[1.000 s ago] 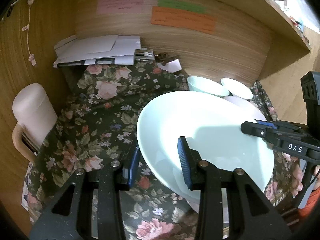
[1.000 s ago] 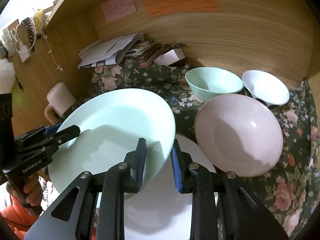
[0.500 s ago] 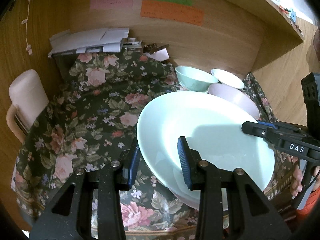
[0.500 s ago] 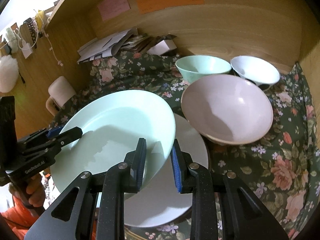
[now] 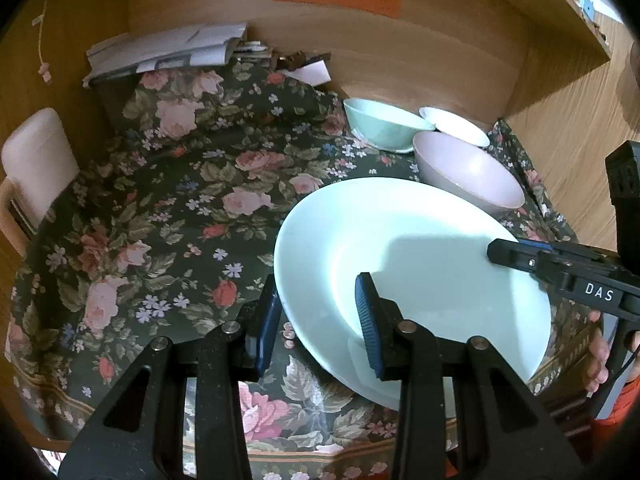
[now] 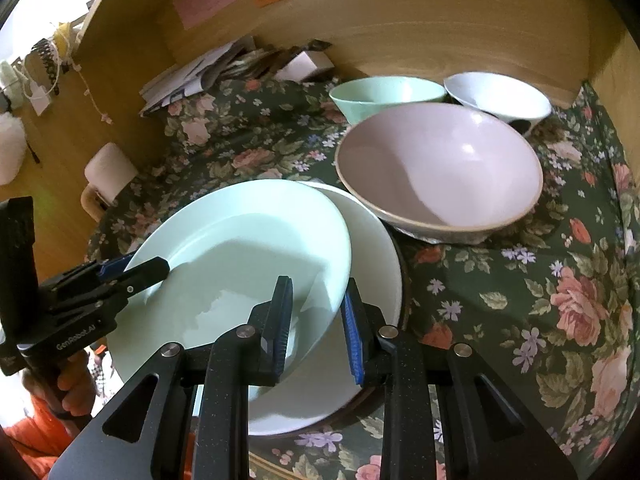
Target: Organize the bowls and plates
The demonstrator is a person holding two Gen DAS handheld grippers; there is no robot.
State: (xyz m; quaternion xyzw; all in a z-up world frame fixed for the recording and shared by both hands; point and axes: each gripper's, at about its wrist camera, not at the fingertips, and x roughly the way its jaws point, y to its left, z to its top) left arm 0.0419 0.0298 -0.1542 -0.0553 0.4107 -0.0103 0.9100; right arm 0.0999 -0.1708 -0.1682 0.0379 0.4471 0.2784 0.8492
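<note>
Both grippers grip a pale mint plate (image 5: 420,264) by opposite rims. My left gripper (image 5: 316,314) is shut on its left rim. My right gripper (image 6: 316,320) is shut on its right rim (image 6: 248,256). The plate hangs tilted just above a white plate (image 6: 372,256) that lies on the floral cloth. A large pink bowl (image 6: 440,164) sits behind the plates, also in the left wrist view (image 5: 468,172). A mint bowl (image 6: 384,94) and a white bowl (image 6: 496,94) stand behind it by the wooden wall.
A floral tablecloth (image 5: 168,208) covers the desk. A stack of papers (image 5: 172,50) lies at the back left. A pale pink chair back (image 5: 36,164) stands at the left edge. Wooden walls (image 6: 440,32) close in the back and right.
Both grippers and the mint plate have drawn back toward the desk's front edge and lifted slightly. The bowls now look farther off, and more of the white plate shows underneath.
</note>
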